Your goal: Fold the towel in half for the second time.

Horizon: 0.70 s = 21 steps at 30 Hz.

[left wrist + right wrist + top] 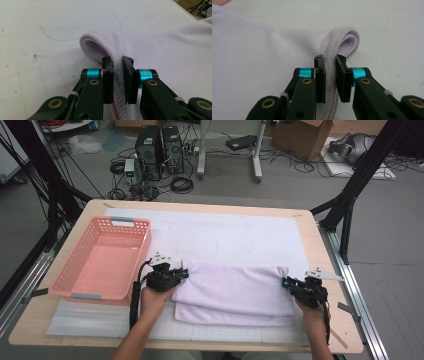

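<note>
A pale lilac towel [235,290] lies folded on the white mat, its long side running left to right. My left gripper [181,273] is shut on the towel's left edge; in the left gripper view the stitched hem [117,75] is pinched between the black jaws and curls into a loop beyond them. My right gripper [286,282] is shut on the right edge, where the hem [331,75] sits clamped between its jaws and folds over past the tips. A hand holds each gripper from the near side of the table.
A pink plastic basket [80,285] stands left of the towel, close beside the left hand. The white mat [225,235] covers most of the wooden table [320,245]. Black frame posts rise at both table sides; cables and computers lie on the floor behind.
</note>
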### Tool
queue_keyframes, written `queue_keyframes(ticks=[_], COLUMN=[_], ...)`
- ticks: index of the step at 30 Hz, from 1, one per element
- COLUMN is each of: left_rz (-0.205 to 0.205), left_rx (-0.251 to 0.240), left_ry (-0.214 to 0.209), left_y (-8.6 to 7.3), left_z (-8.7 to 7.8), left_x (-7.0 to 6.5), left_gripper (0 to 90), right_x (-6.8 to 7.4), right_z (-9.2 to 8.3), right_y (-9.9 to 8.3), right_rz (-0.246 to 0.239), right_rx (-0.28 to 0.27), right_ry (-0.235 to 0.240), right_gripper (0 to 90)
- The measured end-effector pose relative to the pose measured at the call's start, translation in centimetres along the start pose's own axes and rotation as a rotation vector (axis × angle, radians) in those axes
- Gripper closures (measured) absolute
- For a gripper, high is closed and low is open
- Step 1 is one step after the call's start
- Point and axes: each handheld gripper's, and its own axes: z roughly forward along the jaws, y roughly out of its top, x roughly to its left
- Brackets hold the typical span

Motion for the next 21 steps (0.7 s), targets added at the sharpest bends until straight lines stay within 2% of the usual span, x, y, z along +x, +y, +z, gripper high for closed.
queue_keyframes(ticks=[4,7,9,11,16,17,19,21], left_rz=[0.003,0.002,0.018,0.018,-0.001,-0.002,-0.007,-0.002], left_rx=[-0.030,-0.052,-0.053,-0.058,-0.036,-0.031,-0.037,-0.035], left_ry=[0.018,0.049,0.075,0.081,0.087,0.087,0.081,0.060], left_y=[1.7,2.4,2.7,2.9,2.6,2.5,2.3,2.1], left_z=[0.6,1.2,1.7,2.2,3.2,3.3,3.1,2.8], left_x=[0.5,0.9,1.0,1.2,1.4,1.4,1.4,1.4], left_gripper=[80.3,80.2,80.2,80.2,78.6,74.4,58.5,52.8], right_x=[-0.1,-0.3,-0.3,-0.3,-0.7,-0.7,-0.8,-0.8], right_z=[1.1,1.7,2.1,2.6,4.2,4.5,4.8,4.7], right_y=[1.3,2.3,2.9,3.4,3.8,3.7,3.5,3.5], right_rz=[-0.022,-0.030,-0.039,-0.028,-0.032,-0.033,-0.024,-0.008], right_rx=[-0.019,-0.033,-0.051,-0.061,-0.011,-0.002,0.014,0.014], right_ry=[-0.040,-0.059,-0.079,-0.094,-0.124,-0.131,-0.138,-0.147], right_gripper=[79.8,79.7,79.6,79.5,78.9,77.4,70.1,60.6])
